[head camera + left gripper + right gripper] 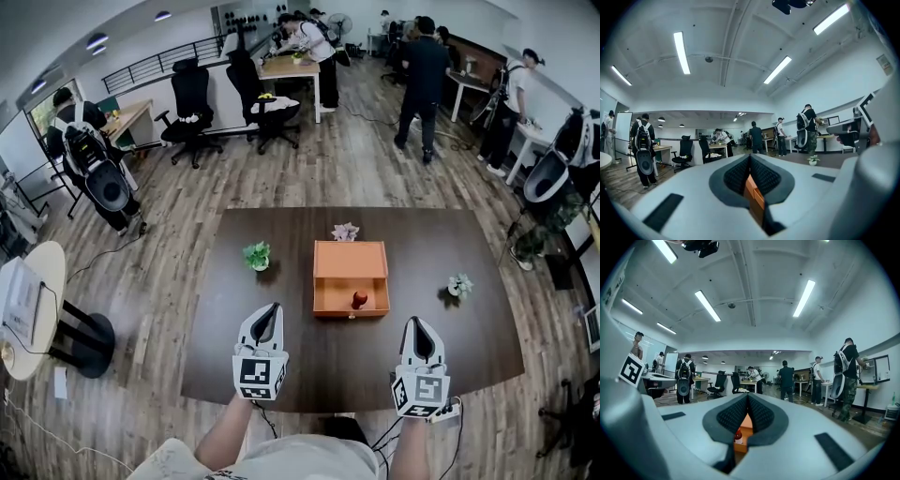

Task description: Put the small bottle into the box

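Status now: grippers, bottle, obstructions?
Left gripper shut, empty. Right gripper shut, empty. Small bottle already inside the box. Nothing between grippers and box.

The box (350,278) is finished in orange; the small bottle (359,299) inside it is topped in red. The bench (337,366) is coloured dark brown. The left tool (273,309) and right tool (415,324), nearer than the box, are moulded white, with black pads and black-and-white square markers. The plant (257,254) left of the box is green.
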The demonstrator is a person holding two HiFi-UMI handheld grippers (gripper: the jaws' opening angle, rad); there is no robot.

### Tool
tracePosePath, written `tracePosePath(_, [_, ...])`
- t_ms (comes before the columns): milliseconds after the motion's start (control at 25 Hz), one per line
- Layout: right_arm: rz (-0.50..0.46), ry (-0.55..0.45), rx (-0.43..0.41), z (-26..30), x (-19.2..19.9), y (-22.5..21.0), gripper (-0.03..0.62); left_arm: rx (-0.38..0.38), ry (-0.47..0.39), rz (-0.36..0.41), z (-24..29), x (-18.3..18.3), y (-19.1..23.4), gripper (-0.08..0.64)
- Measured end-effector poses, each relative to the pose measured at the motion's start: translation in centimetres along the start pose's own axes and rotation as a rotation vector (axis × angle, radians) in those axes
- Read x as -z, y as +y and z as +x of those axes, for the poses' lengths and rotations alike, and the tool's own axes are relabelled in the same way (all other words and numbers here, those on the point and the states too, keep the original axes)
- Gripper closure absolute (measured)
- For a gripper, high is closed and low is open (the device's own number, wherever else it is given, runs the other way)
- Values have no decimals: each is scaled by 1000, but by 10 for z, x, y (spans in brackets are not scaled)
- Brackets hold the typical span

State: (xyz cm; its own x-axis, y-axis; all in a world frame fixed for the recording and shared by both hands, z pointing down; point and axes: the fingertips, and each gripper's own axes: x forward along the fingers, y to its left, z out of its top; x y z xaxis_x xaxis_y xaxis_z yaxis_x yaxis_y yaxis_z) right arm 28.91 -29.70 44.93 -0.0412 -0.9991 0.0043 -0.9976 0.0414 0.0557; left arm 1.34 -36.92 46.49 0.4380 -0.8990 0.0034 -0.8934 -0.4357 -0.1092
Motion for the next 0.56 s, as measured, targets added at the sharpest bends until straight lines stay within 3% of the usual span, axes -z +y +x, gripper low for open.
tracePosePath(560, [-8, 18, 10, 8, 0, -10, 592, -17, 6, -10, 12, -1, 0, 557])
